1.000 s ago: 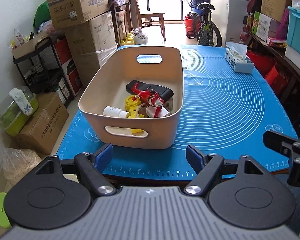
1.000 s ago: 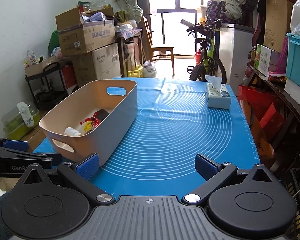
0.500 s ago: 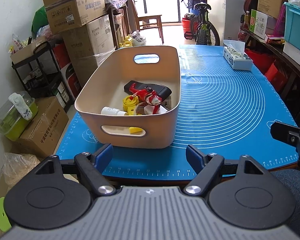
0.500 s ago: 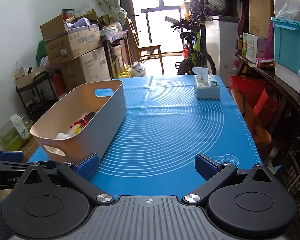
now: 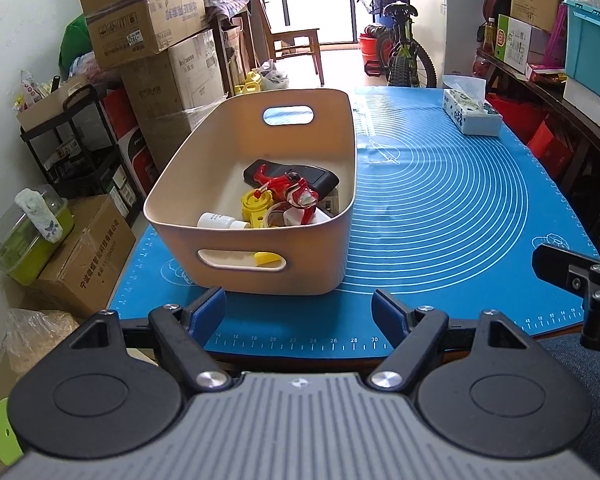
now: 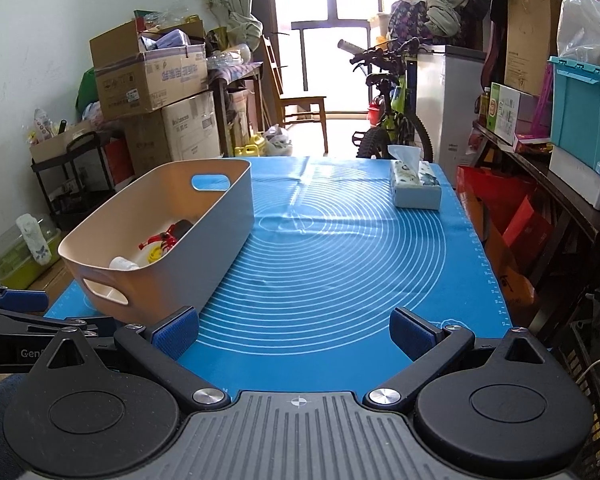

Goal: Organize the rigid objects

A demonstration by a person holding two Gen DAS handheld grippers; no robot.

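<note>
A beige plastic bin (image 5: pixel 180 184) (image 6: pixel 220 236) stands on the left half of the blue mat (image 5: pixel 440 200) (image 6: pixel 340 272). Inside it lie a red toy (image 5: pixel 292 190), a black flat case (image 5: pixel 320 176), a yellow piece (image 5: pixel 256 208) and a white bottle (image 5: pixel 216 221). My left gripper (image 5: pixel 300 312) hangs open just before the bin's near wall, nothing between its fingers. My right gripper (image 6: pixel 296 330) is open over the mat's near edge, to the right of the bin, and holds nothing. The left gripper's side shows at the left edge of the right wrist view.
A tissue box (image 5: pixel 470 114) (image 6: pixel 416 186) sits at the mat's far right. Cardboard boxes (image 5: pixel 148 28) and a black shelf (image 5: pixel 72 136) crowd the left wall. A bicycle (image 6: pixel 392 120) stands beyond the table, and a cluttered shelf (image 6: pixel 560 152) runs along the right.
The right wrist view has shifted slightly, the bin and tissue box sitting a little further left and lower. The left gripper's view is nearly the same. Both grippers stay open.
</note>
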